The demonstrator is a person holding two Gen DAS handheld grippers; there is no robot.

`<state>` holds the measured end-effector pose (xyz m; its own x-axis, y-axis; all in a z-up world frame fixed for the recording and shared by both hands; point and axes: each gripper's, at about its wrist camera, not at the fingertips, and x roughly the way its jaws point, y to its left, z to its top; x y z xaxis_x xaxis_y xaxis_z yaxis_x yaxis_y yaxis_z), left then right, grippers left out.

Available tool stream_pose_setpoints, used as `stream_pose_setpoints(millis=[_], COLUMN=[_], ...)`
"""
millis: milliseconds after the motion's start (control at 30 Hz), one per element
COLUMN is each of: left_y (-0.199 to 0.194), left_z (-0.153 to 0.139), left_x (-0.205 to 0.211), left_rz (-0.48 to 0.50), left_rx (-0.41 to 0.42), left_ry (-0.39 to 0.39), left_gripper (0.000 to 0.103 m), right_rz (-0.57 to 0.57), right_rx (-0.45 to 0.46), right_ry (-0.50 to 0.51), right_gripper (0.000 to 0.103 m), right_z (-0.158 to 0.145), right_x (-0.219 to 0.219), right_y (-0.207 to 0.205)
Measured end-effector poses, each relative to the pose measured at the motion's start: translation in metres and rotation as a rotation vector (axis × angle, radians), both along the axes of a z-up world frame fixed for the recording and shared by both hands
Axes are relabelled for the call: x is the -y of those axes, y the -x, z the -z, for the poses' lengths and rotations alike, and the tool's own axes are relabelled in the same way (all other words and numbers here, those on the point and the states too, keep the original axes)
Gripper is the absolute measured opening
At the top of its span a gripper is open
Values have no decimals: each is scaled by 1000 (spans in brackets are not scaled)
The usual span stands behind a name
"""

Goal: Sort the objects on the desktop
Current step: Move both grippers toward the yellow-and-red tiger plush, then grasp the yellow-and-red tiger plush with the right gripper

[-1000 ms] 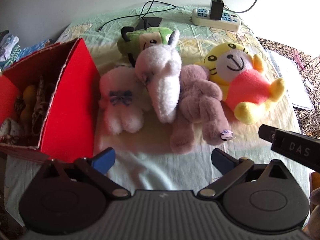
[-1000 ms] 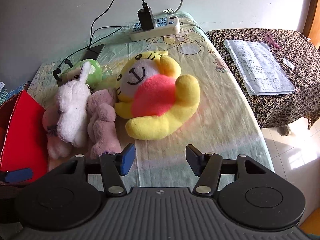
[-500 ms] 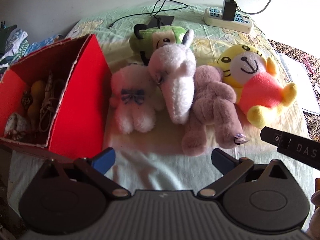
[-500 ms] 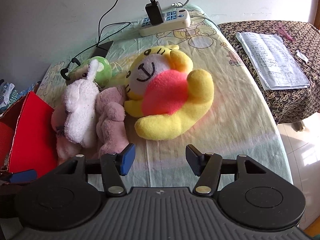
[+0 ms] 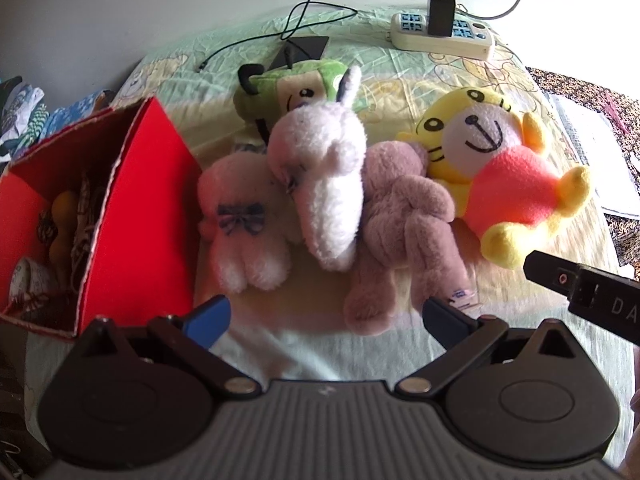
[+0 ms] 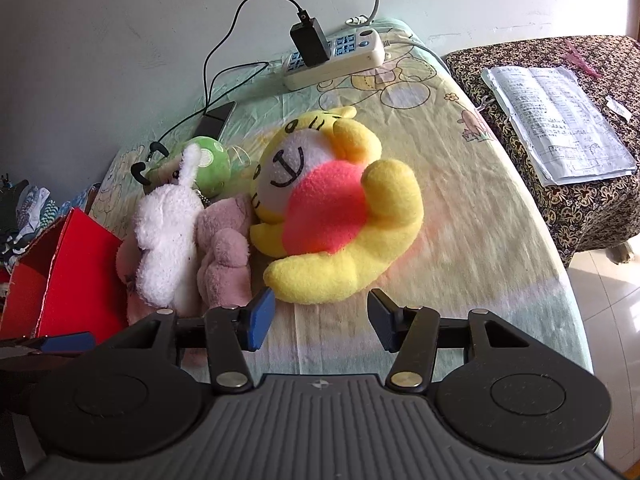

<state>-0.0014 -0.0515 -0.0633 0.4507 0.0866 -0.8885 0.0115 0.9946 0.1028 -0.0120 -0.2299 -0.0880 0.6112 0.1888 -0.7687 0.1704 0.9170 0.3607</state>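
Table [image 6: 460, 184] unchanged; both grippers, left [image 5: 326, 318] and right [image 6: 320, 320], had advanced on plush toys [image 5: 320, 188], jaws wide, empty.

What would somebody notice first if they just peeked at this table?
Probably the pile of stuffed animals in the middle of the table: a bright yellow tiger toy in an orange-pink shirt on the right, with a white bunny lying partly over a mauve bear beside it. Next would be the red box at the left edge, already holding a few small things. Both grippers, left and right, hover open in front of the toys.
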Motion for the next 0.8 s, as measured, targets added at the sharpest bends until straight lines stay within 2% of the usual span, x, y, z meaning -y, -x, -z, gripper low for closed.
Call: stream_pose_setpoints(millis=[200, 400, 600, 800], left_y=[-11, -26, -45, -55], left_z=[-4, -6, 12, 28], left_x=[18, 44, 67, 75], left_rz=[68, 187, 255, 275], left_rx=[19, 49, -14, -72], left_ry=[2, 66, 210, 278], left_gripper=[102, 102, 101, 101], right_rz=[14, 44, 45, -9], right_rx=[56, 110, 101, 62], right_ry=[-28, -61, -112, -196], right_gripper=[55, 55, 56, 58], right_z=[-6, -14, -6, 16], right_x=[21, 52, 78, 95], right_y=[-3, -15, -40, -76])
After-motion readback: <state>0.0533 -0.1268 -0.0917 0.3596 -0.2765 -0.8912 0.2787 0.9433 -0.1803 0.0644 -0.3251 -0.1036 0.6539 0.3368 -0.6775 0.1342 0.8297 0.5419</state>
